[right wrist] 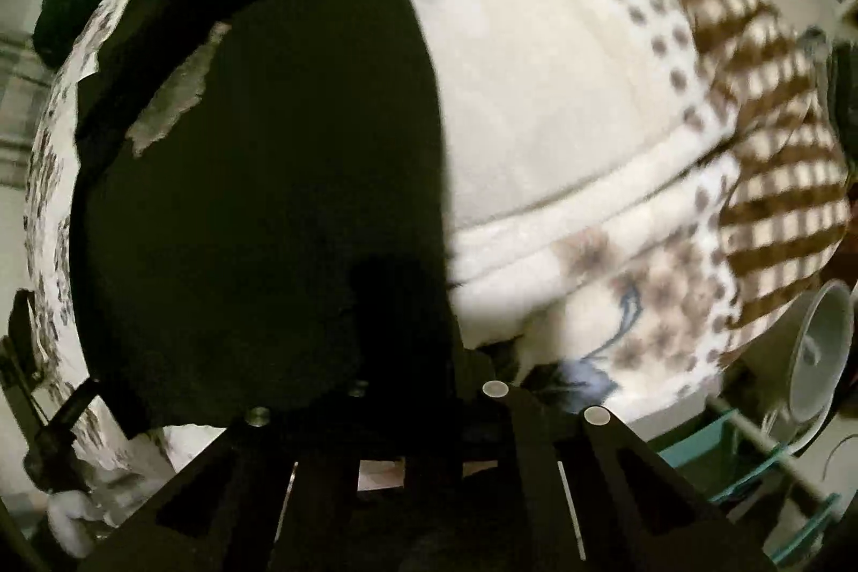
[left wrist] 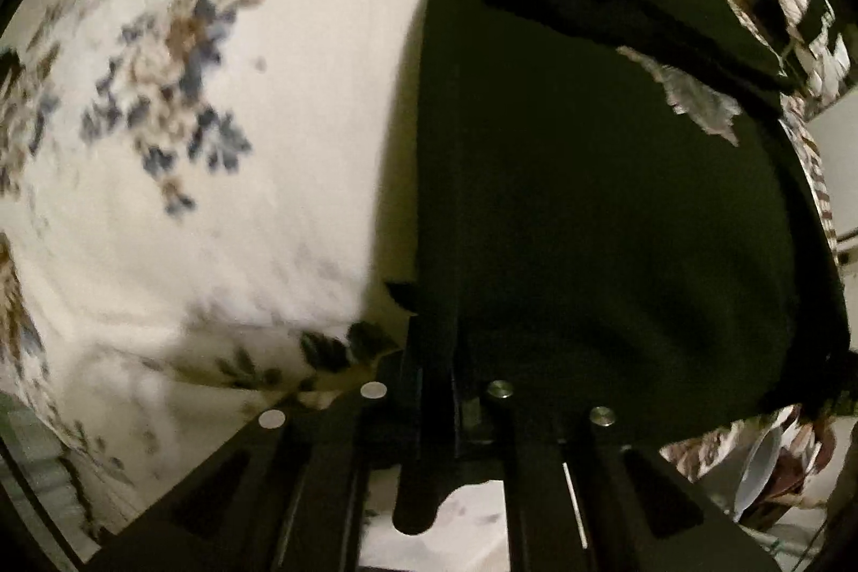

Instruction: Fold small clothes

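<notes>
Item: black garment (left wrist: pixel 600 207), dark cloth bearing a pale, cracked print patch (left wrist: pixel 697 100), lying on a cream floral bedspread (left wrist: pixel 214 143).

Position: spread over the bedspread, whose brown checked border shows beyond the garment's far side in the right wrist view.

Left gripper (left wrist: pixel 434 357): pressed together on the garment's left edge, cloth draped down between its arms.

Right gripper (right wrist: pixel 423 357): pinching the garment's right edge; its tips are hidden in dark cloth.

Orientation: long axis runs away from both cameras; the near hem is at the grippers, and a folded band lies across the far end.

Progress: judged early to middle. Both near corners are gripped, and the body appears mostly open. The main fold remains.

Nearby: a white cup (right wrist: pixel 815 357), beside the bedspread's border.
</notes>
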Motion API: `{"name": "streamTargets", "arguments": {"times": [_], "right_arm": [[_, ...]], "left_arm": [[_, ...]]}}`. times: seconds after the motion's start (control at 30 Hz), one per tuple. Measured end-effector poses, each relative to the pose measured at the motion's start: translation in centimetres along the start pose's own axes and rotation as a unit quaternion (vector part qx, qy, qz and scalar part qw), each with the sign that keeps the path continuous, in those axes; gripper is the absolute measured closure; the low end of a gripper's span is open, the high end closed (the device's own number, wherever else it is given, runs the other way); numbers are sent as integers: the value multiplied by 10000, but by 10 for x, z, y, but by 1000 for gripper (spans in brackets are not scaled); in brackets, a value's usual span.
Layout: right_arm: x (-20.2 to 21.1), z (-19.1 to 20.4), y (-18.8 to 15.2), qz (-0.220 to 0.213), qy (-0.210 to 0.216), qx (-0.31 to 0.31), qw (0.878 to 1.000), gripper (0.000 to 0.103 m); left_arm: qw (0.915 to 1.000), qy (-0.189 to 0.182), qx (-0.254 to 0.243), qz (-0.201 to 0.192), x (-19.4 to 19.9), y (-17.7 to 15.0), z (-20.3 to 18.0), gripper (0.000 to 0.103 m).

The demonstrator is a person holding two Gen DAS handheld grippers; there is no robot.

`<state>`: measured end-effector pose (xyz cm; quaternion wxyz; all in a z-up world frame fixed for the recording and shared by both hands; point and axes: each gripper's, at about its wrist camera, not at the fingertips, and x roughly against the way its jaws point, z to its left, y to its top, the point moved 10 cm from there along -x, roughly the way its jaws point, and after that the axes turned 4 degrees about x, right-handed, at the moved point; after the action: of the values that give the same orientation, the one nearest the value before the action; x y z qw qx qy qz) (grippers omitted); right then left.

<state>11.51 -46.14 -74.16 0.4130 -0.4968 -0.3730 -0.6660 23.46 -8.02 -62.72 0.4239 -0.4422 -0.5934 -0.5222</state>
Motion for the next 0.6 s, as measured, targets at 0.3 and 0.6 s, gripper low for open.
{"name": "streamTargets", "arguments": {"times": [0.3, 0.6], "right_arm": [[51, 43, 32, -398, 311, 230, 9985, 94], [90, 94, 127, -1055, 712, 119, 9918, 94]], "left_arm": [[9992, -218, 18, -342, 50, 37, 18, 98], [9930, -408, 183, -1090, 92, 143, 13, 98]]}}
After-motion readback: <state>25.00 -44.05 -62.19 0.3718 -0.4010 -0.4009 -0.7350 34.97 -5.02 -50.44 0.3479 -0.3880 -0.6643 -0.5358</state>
